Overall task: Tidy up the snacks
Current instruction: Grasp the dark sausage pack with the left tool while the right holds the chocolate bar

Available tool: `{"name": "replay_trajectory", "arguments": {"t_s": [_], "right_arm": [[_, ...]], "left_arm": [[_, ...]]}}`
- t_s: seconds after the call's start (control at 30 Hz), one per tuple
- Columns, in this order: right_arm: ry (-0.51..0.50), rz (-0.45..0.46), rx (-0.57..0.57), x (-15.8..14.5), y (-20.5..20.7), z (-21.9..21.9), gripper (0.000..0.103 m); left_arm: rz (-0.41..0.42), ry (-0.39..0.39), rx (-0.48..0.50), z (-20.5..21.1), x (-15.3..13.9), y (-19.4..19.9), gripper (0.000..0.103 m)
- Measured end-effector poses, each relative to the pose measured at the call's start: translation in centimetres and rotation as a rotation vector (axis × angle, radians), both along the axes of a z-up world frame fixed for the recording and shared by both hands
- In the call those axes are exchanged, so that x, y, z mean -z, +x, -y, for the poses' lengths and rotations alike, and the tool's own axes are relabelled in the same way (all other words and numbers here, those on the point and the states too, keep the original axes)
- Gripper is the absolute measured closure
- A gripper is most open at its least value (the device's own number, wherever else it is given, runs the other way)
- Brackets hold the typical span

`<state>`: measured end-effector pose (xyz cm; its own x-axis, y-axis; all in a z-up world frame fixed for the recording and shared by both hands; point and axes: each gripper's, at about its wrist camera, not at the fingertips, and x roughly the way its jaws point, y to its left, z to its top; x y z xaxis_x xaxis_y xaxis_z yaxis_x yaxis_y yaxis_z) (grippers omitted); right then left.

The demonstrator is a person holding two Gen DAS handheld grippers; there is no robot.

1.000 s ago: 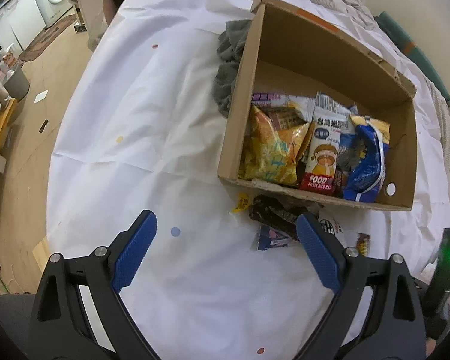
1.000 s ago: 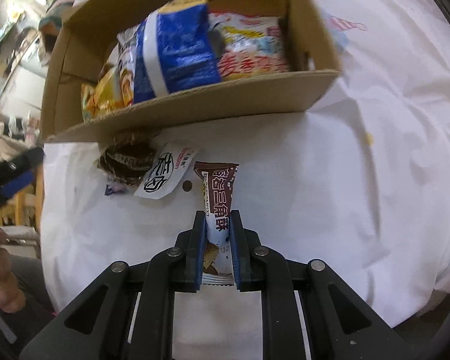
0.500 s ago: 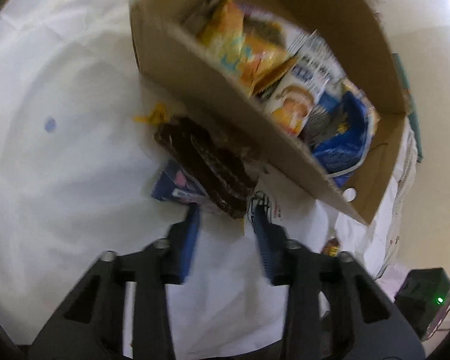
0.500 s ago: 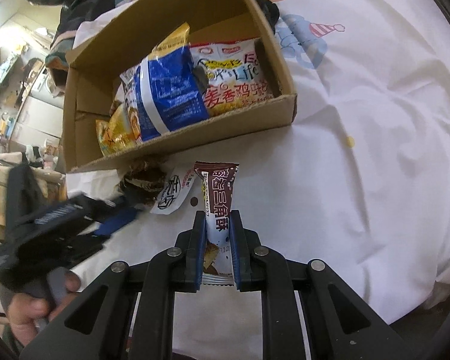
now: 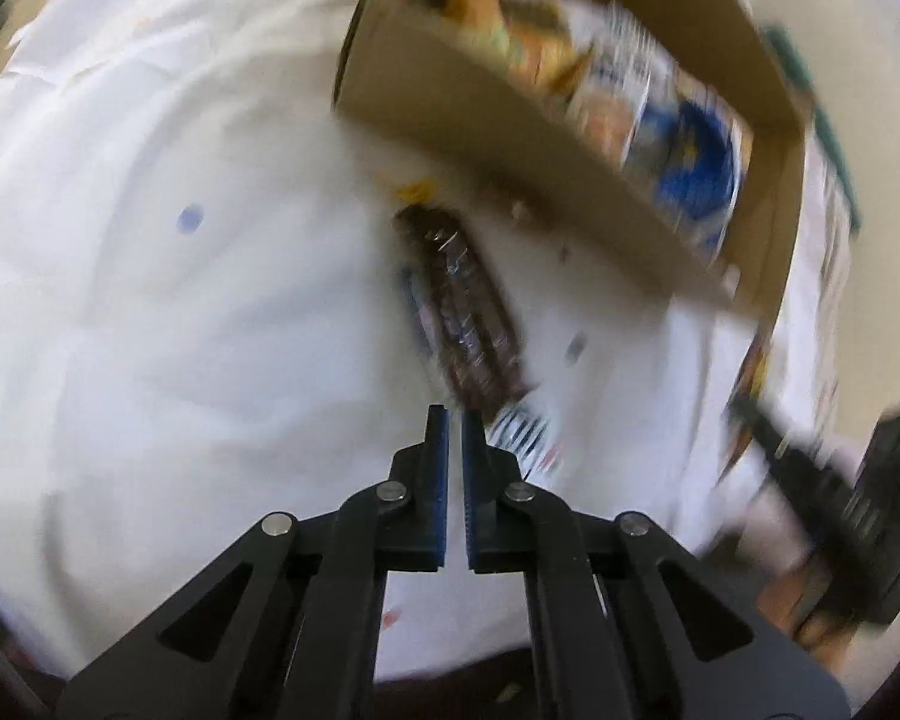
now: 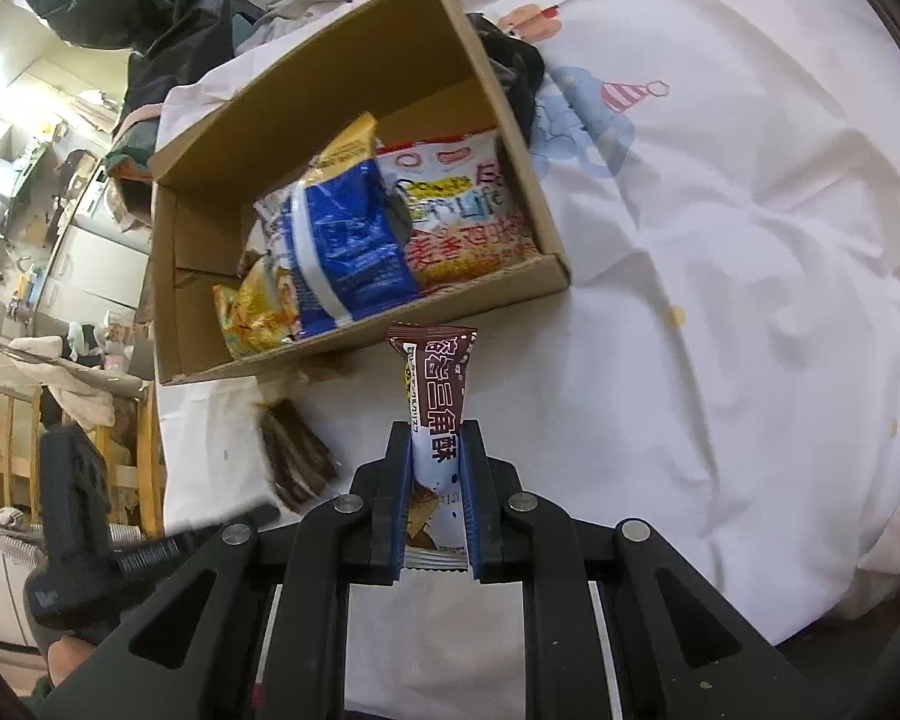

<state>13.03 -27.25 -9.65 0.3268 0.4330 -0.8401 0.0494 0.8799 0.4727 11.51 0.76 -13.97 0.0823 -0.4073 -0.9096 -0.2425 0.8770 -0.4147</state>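
Pinching glossy oblong wafer packet (image 6: 435,414) (brown-topped), right tongs (image 6: 437,438)

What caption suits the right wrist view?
Right tool grips a brown snack packet before the cardboard box of snacks.

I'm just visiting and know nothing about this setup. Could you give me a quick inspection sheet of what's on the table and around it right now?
Surface: white sheet with a cartoon print, creased.
Job's things: cardboard box holding a blue bag, a yellow bag and a white-and-red bag; dark brown wrapped snack lying outside the box; brown-and-white snack bar.
Clutter: dark cloth behind the box.
Grippers: right gripper closed on the snack bar; left gripper nearly closed at the end of the dark snack, grip unclear through blur.
Cables: nothing seen.
Surroundings: cluttered room, appliances, wooden chair.
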Motion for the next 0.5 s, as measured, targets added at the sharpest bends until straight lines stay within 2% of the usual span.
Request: {"name": "replay_trajectory", "arguments": {"t_s": [0.07,0.1,0.13,0.2,0.3,0.33,0.37,0.43,0.47,0.5], "right_arm": [[0.0,0.006,-0.012,-0.2,0.1,-0.6,0.087],[0.0,0.008,-0.02,-0.3,0.1,-1.0,0.087],[-0.001,0.01,-0.027,-0.4,0.1,-1.3,0.087],[-0.006,0.014,-0.035,-0.5,0.1,-1.6,0.087],[-0.011,0.015,-0.03,-0.5,0.0,-1.7,0.087],[-0.013,0.014,-0.026,-0.4,0.0,-1.7,0.087],[-0.013,0.011,-0.019,-0.4,0.1,-1.5,0.087],[-0.01,0.008,-0.004,-0.3,0.2,-1.2,0.087],[-0.007,0.008,0.003,-0.3,0.2,-1.0,0.087],[-0.003,0.009,0.013,-0.3,0.2,-0.8,0.087]], "left_arm": [[-0.052,0.033,0.078,-0.2,0.4,-0.6,0.101],[-0.064,0.073,0.103,-0.7,0.6,-0.9,0.101],[-0.057,0.107,0.098,-1.3,0.5,-1.0,0.101],[-0.037,0.122,0.027,-3.0,0.2,-1.0,0.101],[-0.015,0.065,-0.063,-3.4,-0.6,-0.4,0.096],[-0.006,0.057,-0.067,-2.9,-1.0,-0.2,0.079],[0.006,0.068,-0.068,-2.3,-1.4,0.1,0.043],[0.052,0.168,-0.095,-0.6,-2.8,0.5,0.006],[0.074,0.202,-0.106,0.0,-3.2,0.7,0.004],[0.09,0.27,-0.107,1.3,-3.7,1.4,0.004]]}}
